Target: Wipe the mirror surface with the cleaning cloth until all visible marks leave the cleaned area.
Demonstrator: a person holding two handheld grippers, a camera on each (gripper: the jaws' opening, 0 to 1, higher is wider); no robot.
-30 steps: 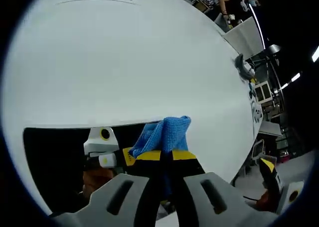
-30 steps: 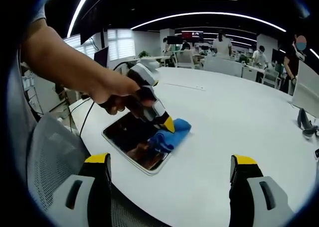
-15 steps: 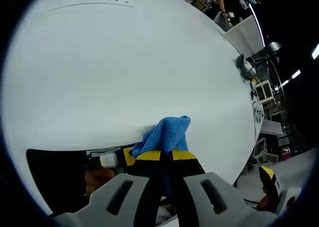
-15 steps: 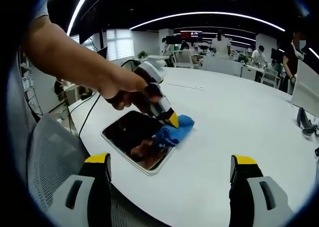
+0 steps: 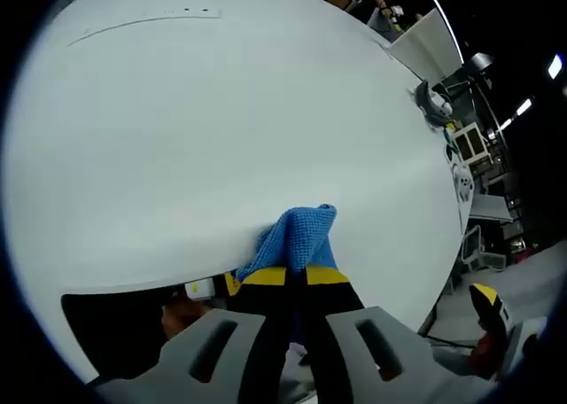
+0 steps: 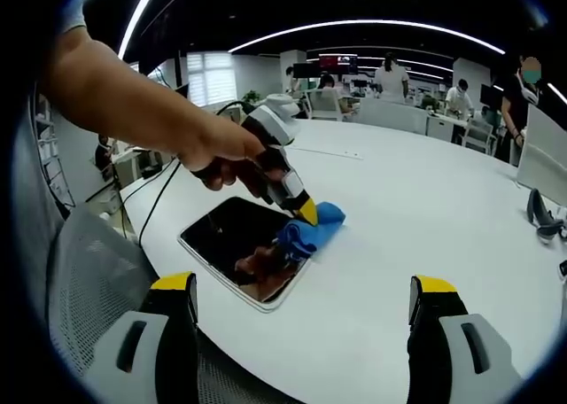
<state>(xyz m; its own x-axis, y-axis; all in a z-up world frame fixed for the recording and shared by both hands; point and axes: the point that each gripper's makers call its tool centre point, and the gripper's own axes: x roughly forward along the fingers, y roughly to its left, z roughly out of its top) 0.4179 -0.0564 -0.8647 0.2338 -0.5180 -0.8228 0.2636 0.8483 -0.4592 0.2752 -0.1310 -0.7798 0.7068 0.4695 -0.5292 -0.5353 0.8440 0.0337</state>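
A rectangular mirror (image 6: 232,249) with a white frame lies flat on the white table (image 6: 425,244) near its front left edge. My left gripper (image 6: 304,218) is shut on a blue cleaning cloth (image 6: 312,229) and presses it on the mirror's far right edge. In the left gripper view the cloth (image 5: 297,236) sticks out past the closed yellow-tipped jaws of the left gripper (image 5: 296,275), with the dark mirror (image 5: 115,324) at lower left. My right gripper (image 6: 301,302) stands open above the table's near edge, nothing between its fingers.
A person's hand and forearm (image 6: 151,120) hold the left gripper. A grey mesh chair back (image 6: 89,271) stands at the left of the table. A black stand (image 6: 540,216) sits at the far right. People and desks fill the office behind.
The left gripper has slid the cloth toward the mirror's far right edge, so less mirror shows in the left gripper view. The right gripper has stayed put.
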